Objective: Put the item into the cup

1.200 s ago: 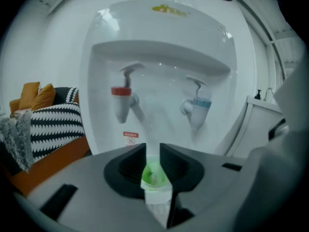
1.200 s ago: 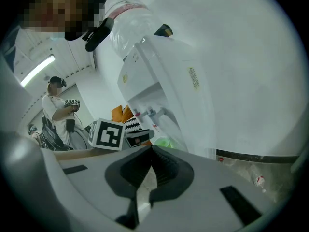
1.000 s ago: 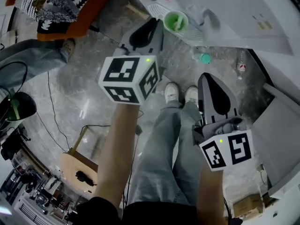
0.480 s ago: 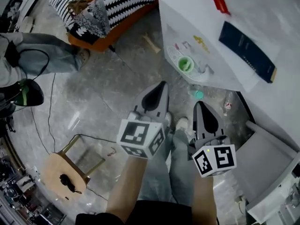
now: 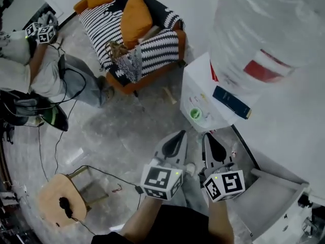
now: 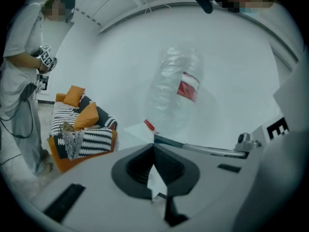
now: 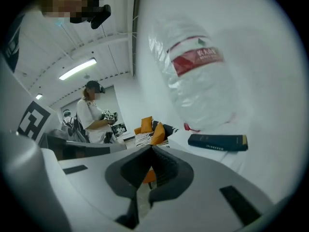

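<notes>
The left hand-held gripper (image 5: 177, 135) and right hand-held gripper (image 5: 206, 135) are pressed together and empty, nothing picked yet. The small green cup (image 5: 195, 114) stands ready on the white surface (image 5: 203, 83).

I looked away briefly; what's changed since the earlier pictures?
The left tongs drew back beside the right tongs; the view pulled away, so the green cup looks farther off, and a clear bottle and dark book came into view. Unchanged: both tongs empty, cup on the white table.
</notes>
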A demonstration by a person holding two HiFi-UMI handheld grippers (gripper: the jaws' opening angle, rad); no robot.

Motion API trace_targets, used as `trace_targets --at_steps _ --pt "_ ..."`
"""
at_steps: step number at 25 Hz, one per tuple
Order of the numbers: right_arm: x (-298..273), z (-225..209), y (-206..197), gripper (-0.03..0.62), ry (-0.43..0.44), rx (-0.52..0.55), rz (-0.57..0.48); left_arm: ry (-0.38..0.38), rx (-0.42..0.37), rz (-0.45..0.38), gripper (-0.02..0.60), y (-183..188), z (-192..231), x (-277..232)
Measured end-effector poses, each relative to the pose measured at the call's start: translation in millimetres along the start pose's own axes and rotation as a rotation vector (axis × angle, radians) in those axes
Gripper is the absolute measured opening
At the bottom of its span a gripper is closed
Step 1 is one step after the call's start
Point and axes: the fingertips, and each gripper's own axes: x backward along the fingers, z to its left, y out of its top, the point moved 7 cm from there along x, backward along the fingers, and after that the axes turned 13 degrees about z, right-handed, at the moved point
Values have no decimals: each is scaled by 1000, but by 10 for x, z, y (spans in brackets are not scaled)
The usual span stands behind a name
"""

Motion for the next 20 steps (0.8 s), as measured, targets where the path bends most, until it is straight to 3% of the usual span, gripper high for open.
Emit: trace_targets --at_steps 6,10,13,20 --pt "616 184 298 9 16 87 -60 24 -21 -92 14 304 -483 480" --pt "871 135 365 9 -23 62 -86 72 -129 -99 14 458 -754 668" --pt "1031 68 455 11 -43 63 -129 93 -158 -114 14 514 -902 779" --pt "1239 132 655 9 26 147 -183 82 -185 -146 14 603 -1069 868"
